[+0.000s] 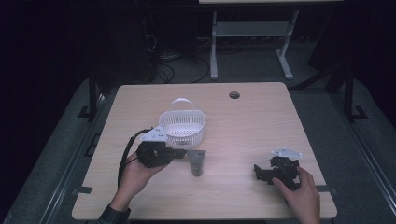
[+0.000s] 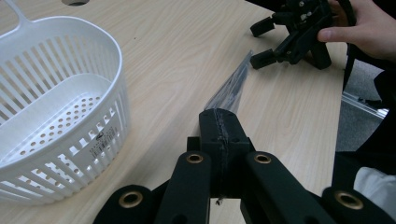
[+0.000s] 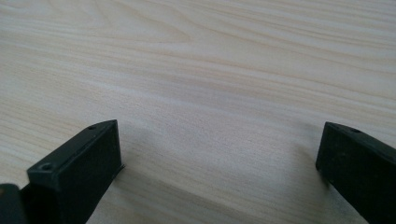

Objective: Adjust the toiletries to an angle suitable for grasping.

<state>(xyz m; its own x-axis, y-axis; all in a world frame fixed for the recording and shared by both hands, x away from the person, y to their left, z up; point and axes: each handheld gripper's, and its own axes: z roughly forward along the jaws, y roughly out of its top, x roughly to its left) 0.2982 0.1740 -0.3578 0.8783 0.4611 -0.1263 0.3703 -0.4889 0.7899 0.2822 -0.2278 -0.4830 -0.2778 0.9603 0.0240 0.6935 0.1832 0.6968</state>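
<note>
My left gripper (image 1: 182,153) (image 2: 219,122) is shut on the flat end of a grey squeeze tube (image 1: 197,162) (image 2: 232,88). The tube lies low over the table just in front of a white slotted basket (image 1: 187,135) (image 2: 93,130), which is empty and has a loop handle. My right gripper (image 1: 260,173) (image 2: 261,43) (image 3: 219,140) rests on the wooden table (image 1: 261,121) at the near right. Its jaws stand wide open with only bare wood between them, and a hand holds it from behind.
A round cable hole (image 1: 234,95) sits near the table's far edge. Beyond the table stand a white desk frame (image 1: 214,46) and loose cables (image 1: 173,65) on the dark floor. The table's right edge (image 2: 343,88) drops off close to the right gripper.
</note>
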